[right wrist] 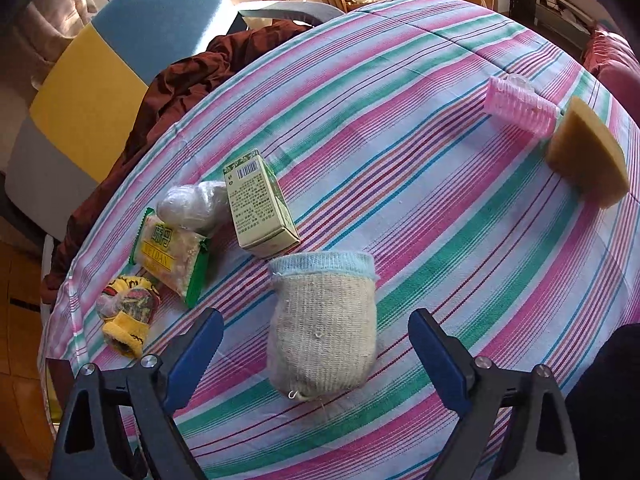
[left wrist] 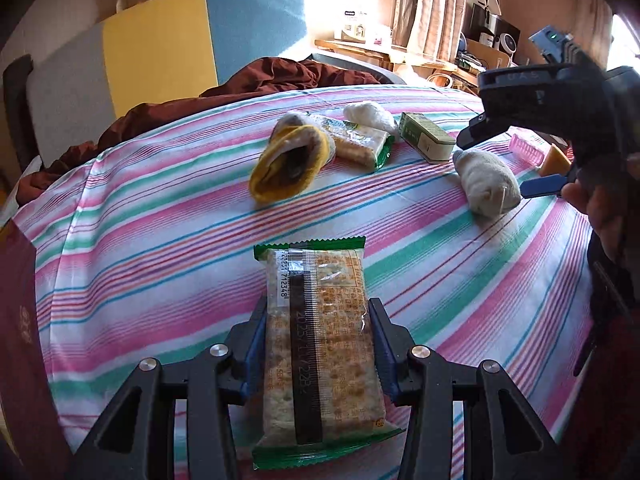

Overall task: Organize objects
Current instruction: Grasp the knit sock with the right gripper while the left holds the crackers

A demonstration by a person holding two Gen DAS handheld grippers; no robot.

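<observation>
left tongs (left wrist: 320,344) closed on the cracker packet (left wrist: 316,352), pads pressing both long edges, packet still lying on the striped surface (left wrist: 160,240). right tongs (right wrist: 316,360) wide open, holding nothing, straddling the rolled beige sock (right wrist: 322,328) without touching. step: pick-up stage of sorting. next, by my reading: lift the packet clear; right needs to close on the sock.

A striped cloth (right wrist: 400,128) covers the table, bearing two cracker packets (left wrist: 320,344), rolled socks (right wrist: 322,320), a box (right wrist: 258,204), a sponge (right wrist: 586,156).
</observation>
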